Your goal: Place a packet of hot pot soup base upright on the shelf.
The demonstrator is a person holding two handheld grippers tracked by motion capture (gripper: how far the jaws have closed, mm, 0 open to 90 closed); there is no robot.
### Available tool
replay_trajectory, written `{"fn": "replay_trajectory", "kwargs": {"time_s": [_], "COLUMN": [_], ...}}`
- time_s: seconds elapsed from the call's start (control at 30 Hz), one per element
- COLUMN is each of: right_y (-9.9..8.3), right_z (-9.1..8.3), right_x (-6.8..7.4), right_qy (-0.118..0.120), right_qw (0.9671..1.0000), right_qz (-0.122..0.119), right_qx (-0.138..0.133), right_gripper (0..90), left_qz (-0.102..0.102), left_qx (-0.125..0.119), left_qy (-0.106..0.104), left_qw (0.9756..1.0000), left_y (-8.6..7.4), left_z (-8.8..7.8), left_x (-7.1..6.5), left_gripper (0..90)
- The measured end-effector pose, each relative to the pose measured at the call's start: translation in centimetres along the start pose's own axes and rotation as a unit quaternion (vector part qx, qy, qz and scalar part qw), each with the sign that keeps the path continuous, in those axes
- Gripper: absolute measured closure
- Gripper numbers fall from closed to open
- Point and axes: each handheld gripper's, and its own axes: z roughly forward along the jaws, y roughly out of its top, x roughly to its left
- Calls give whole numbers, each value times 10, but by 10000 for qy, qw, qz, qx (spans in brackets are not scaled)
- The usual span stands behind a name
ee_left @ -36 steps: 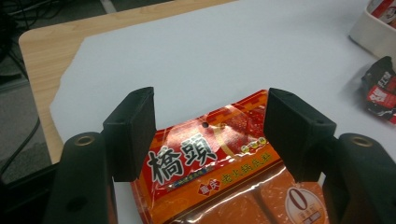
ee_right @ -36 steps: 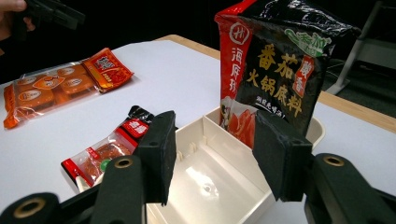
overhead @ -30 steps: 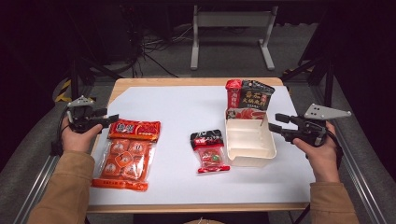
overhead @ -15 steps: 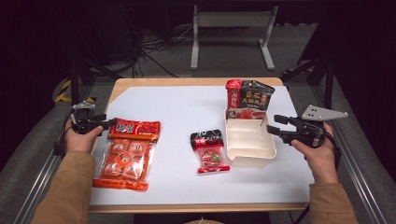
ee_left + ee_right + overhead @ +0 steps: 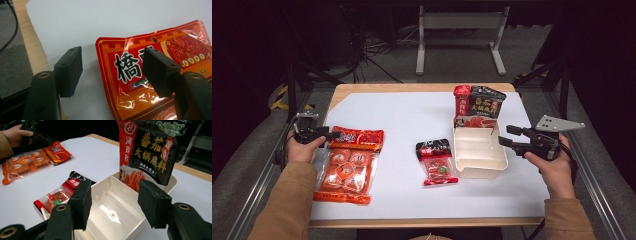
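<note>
A large red-and-orange snack packet point(image 5: 347, 165) lies flat at the table's left. My left gripper point(image 5: 332, 134) sits low at its top left corner. In the left gripper view the jaws point(image 5: 113, 60) stand open and have just opened a little further, one over the packet point(image 5: 125, 67) and one over bare table. My right gripper point(image 5: 506, 135) is level beside the right wall of a white divided tray point(image 5: 477, 170). Its jaws point(image 5: 115, 192) have just been opening, and nothing is pressed between them. A black-and-red pouch point(image 5: 479, 105) stands upright in the tray's far end.
A small red-and-black packet point(image 5: 437, 162) lies left of the tray, also seen in the right gripper view point(image 5: 60, 195). The white table sheet point(image 5: 412, 115) has a wooden border. Metal frame rails run along both sides, with cables on the floor behind.
My left hand has sunk towards the large packet's top left corner. The right hand has stayed beside the tray, its jaws a little wider.
</note>
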Motion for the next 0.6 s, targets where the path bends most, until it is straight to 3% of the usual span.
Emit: {"fn": "replay_trajectory", "kwargs": {"time_s": [0.4,0.6], "right_y": [-1,-1], "right_z": [1,3], "right_x": [0,1], "right_qy": [29,56], "right_qw": [10000,10000], "right_qz": [-26,-56], "right_qx": [-4,-1], "right_gripper": [441,441], "left_qz": [12,73], "left_qx": [109,-10], "left_qy": [-362,-563], "left_qw": [9993,9984], "left_y": [-6,-4], "left_z": [6,3], "left_x": [-2,-4], "left_gripper": [439,541]}}
